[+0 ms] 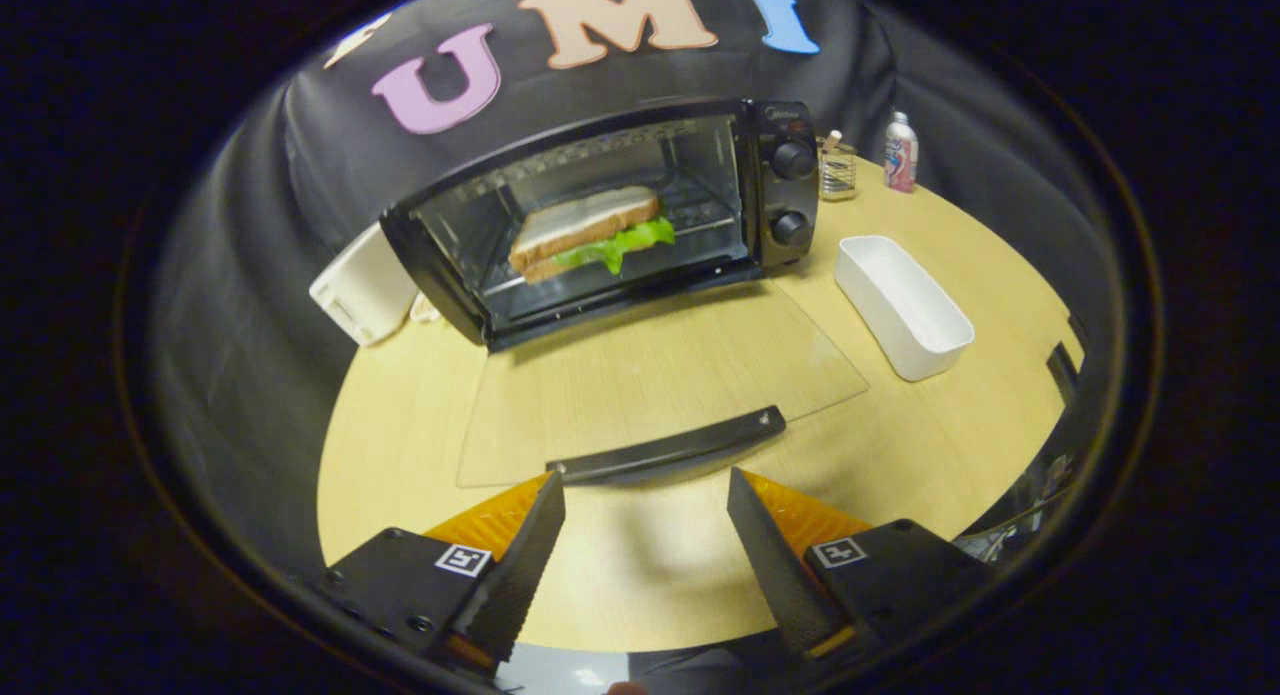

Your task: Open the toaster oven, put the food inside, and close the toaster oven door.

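Light: bright, overhead; table [640, 575] evenly lit.
Shadows: soft, under oven [620, 210] front, handle [670, 447].
Glare: faint on door glass [650, 375].
Distortion: fisheye bending away from oven.
Focus: open gripper [646, 510] fingers slightly soft.

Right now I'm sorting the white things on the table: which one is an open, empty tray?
The white tray right of the toaster oven, a long open bin. The white box sits left of the oven; the bottle stands upright behind. The open tongs hold nothing.

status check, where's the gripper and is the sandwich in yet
Gripper open, empty, fingers just short of the door handle. Sandwich on the rack inside toaster oven. Glass door down flat, not yet closed. Nothing in the way.
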`<state>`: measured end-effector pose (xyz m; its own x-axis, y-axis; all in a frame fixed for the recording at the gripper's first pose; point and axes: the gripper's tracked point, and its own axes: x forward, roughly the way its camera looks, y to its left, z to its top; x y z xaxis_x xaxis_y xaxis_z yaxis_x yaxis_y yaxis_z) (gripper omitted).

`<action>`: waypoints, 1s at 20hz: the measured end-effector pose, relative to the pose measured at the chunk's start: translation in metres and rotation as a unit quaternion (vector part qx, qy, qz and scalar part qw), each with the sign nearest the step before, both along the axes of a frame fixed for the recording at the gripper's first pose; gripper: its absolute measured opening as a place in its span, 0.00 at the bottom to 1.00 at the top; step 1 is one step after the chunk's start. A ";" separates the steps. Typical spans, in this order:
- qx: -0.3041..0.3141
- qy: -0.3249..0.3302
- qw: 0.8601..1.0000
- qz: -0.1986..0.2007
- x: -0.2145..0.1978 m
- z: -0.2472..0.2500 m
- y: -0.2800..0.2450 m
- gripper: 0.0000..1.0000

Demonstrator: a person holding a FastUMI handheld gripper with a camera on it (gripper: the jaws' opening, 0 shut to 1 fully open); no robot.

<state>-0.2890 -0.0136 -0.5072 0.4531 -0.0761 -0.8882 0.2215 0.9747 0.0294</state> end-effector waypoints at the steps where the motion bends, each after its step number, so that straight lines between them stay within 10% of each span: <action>1: -0.008 0.007 1.000 0.005 -0.003 -0.004 -0.002 1.00; 20: -0.067 0.039 0.996 0.047 0.000 -0.036 -0.015 0.99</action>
<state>-0.2889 -0.0284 -0.5430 0.3945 -0.1568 -0.9054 0.1255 0.9853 -0.1160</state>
